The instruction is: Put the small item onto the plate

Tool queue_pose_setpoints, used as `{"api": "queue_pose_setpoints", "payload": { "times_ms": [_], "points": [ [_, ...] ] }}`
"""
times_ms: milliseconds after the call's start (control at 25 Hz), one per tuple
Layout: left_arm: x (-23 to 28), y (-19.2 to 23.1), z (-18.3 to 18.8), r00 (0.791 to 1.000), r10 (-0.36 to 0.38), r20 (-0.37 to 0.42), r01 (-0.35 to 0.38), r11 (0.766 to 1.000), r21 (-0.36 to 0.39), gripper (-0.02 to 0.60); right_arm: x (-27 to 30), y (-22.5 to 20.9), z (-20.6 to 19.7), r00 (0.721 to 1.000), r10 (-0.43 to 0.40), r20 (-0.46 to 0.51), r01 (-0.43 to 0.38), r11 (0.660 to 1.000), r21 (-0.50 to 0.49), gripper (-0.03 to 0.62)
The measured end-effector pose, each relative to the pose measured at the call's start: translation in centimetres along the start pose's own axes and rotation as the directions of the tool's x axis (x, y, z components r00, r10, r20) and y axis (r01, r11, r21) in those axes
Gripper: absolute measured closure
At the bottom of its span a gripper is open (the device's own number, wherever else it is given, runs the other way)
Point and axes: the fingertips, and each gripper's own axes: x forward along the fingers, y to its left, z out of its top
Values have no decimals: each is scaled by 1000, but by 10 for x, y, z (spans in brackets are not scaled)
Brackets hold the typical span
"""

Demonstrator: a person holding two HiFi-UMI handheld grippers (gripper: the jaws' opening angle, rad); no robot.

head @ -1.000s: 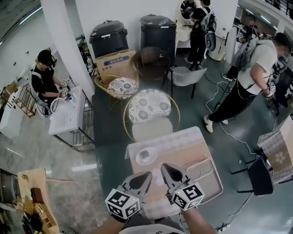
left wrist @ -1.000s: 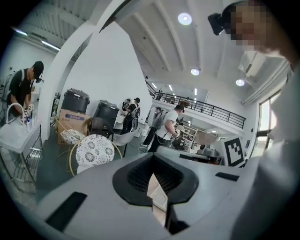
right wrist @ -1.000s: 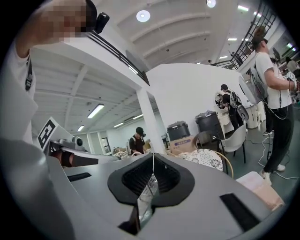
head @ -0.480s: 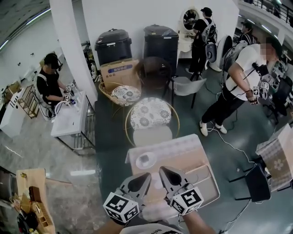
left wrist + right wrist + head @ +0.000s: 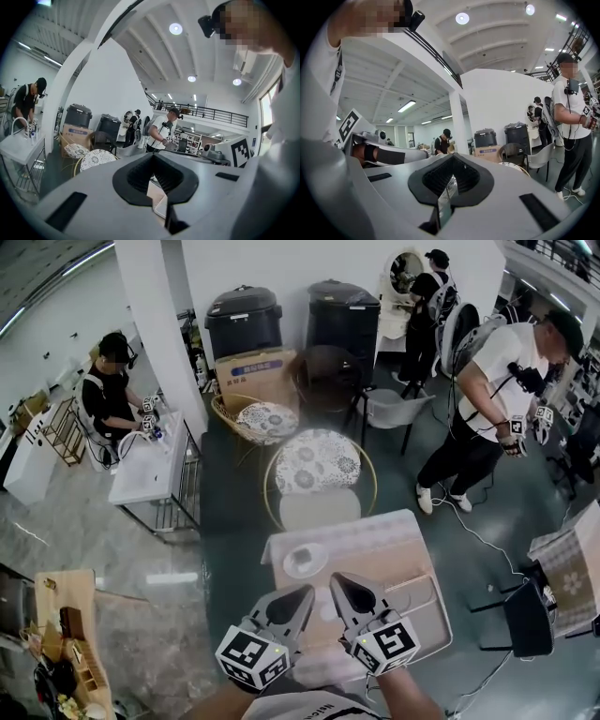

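Observation:
A small beige table (image 5: 375, 545) stands below me in the head view. A white plate (image 5: 305, 561) sits near its left edge, and a small pale item (image 5: 302, 556) seems to lie on it. My left gripper (image 5: 298, 596) and right gripper (image 5: 341, 584) hang side by side over the table's near edge, just short of the plate. Both are shut with nothing between their jaws. In the left gripper view the left gripper (image 5: 153, 158) points level across the room, and a strip of table shows below its tip. The right gripper (image 5: 452, 161) does the same in the right gripper view.
A shallow tray (image 5: 419, 604) lies on the table's right half. Beyond the table stand a round chair with a patterned cushion (image 5: 319, 461), a wicker chair (image 5: 258, 418), a cardboard box (image 5: 255, 376) and two black bins (image 5: 244, 320). A dark chair (image 5: 528, 615) is at right. Several people stand around.
The head view has shifted a little, so the table and chairs sit slightly to the right. Both grippers stay shut in about the same place. The person at right has turned and stepped.

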Motion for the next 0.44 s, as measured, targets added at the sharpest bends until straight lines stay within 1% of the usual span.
{"api": "queue_pose_setpoints", "payload": {
  "times_ms": [240,440],
  "points": [
    [-1,12,-6,1000,13,-11,-13,1000,-14,575,9,0,-7,1000,5,-13,-5,1000,4,582],
    [5,24,-9,1000,22,-13,-22,1000,-15,576,20,-11,-12,1000,-3,-18,3,1000,4,582]
  ]
}}
